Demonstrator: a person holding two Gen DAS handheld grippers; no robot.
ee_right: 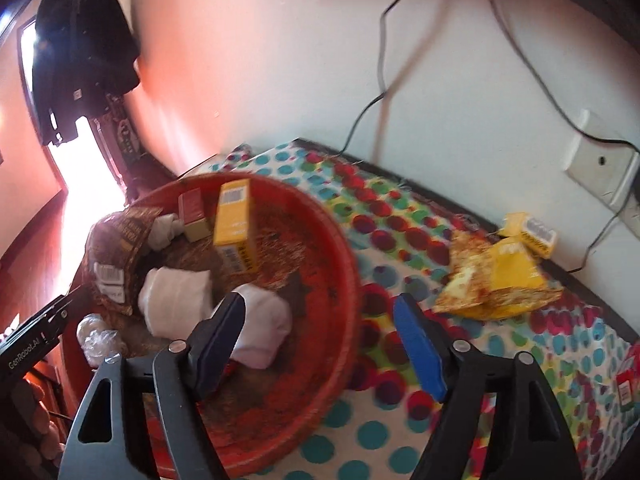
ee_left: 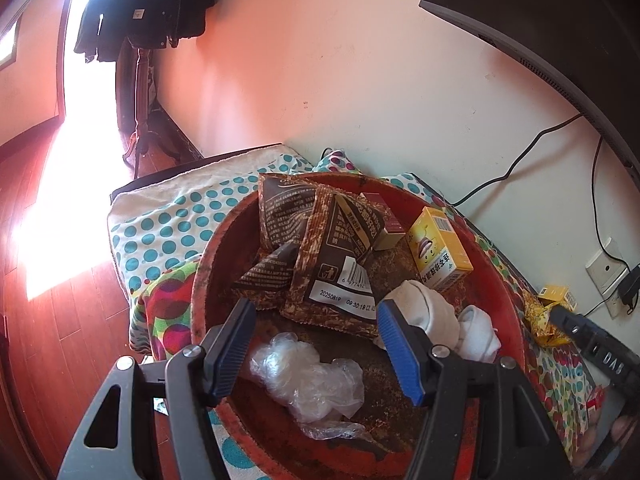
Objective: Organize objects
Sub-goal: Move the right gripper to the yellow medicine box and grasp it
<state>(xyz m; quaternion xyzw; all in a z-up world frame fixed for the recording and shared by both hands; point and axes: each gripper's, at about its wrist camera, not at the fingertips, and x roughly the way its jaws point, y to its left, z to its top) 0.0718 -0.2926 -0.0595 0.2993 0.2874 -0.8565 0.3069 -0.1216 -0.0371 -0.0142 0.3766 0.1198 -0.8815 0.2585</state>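
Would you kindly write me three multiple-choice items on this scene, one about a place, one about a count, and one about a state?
1. Where does the yellow snack packet lie?
A. inside the red basin
B. on the dotted cloth beside the basin
C. on the floor

2. How many rolled white socks are in the red basin?
A. two
B. four
C. none

3. How do the left gripper jaws stand?
A. shut on a sock
B. shut on the plastic bag
C. open, holding nothing

Answers:
1. B, since the right wrist view shows the packet on the dotted cloth near the wall, outside the rim.
2. A, as one white sock and another white sock lie side by side in the basin.
3. C, as the blue pads stand apart above the crumpled plastic bag with nothing between them.
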